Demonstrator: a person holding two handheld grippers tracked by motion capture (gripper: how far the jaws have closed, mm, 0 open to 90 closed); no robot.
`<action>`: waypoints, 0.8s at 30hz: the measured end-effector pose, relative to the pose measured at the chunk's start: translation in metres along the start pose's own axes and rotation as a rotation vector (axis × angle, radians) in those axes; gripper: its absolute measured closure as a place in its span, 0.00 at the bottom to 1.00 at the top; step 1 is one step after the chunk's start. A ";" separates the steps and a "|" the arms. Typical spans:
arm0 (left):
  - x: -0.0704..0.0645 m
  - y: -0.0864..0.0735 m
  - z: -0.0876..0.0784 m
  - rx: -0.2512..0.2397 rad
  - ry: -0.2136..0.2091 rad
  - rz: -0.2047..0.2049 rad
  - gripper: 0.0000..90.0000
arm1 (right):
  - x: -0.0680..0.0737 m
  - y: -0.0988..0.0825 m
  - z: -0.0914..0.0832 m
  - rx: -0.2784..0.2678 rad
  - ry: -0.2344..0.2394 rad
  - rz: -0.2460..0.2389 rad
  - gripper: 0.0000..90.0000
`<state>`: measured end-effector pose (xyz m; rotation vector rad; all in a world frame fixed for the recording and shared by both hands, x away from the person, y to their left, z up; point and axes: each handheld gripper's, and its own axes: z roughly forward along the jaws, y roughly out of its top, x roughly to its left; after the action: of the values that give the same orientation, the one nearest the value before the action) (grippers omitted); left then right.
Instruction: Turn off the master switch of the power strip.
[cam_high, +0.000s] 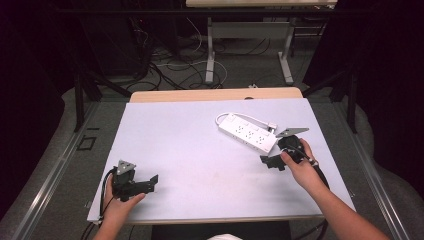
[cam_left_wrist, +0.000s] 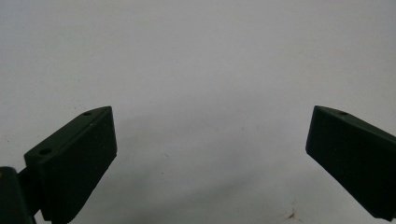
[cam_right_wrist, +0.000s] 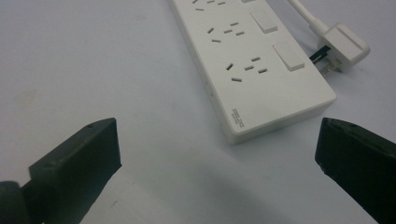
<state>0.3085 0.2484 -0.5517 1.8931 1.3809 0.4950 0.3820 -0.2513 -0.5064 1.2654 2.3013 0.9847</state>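
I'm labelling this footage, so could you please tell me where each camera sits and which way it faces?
High view: above the person's side, looking forward and down on the table; both forearms show.
Left gripper view: on the left hand-held gripper, facing bare tabletop between open jaws.
Right gripper view: on the right hand-held gripper, facing the power strip, also in the high view.

I work at a pale tabletop (cam_high: 190, 150) with a wooden edge (cam_high: 215, 94) along its far side. Beyond it the grey floor (cam_high: 240, 70) carries a tangle of dark and white cables (cam_high: 165, 67). A second table's white legs (cam_high: 210, 50) stand further back. Black frame bars (cam_high: 80, 95) flank me, and the surroundings are dark.
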 end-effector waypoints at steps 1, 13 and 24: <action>0.000 0.000 0.000 0.001 0.000 0.001 0.02 | -0.001 -0.002 0.000 -0.004 -0.001 0.006 0.00; 0.000 0.000 0.000 0.004 0.000 0.002 0.02 | -0.009 -0.022 -0.006 -0.029 -0.020 0.048 0.00; 0.000 0.000 0.000 0.007 0.000 0.007 0.02 | -0.011 -0.040 -0.013 -0.058 -0.039 0.066 0.00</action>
<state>0.3081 0.2483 -0.5515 1.9040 1.3779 0.4937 0.3563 -0.2798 -0.5257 1.3330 2.1986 1.0311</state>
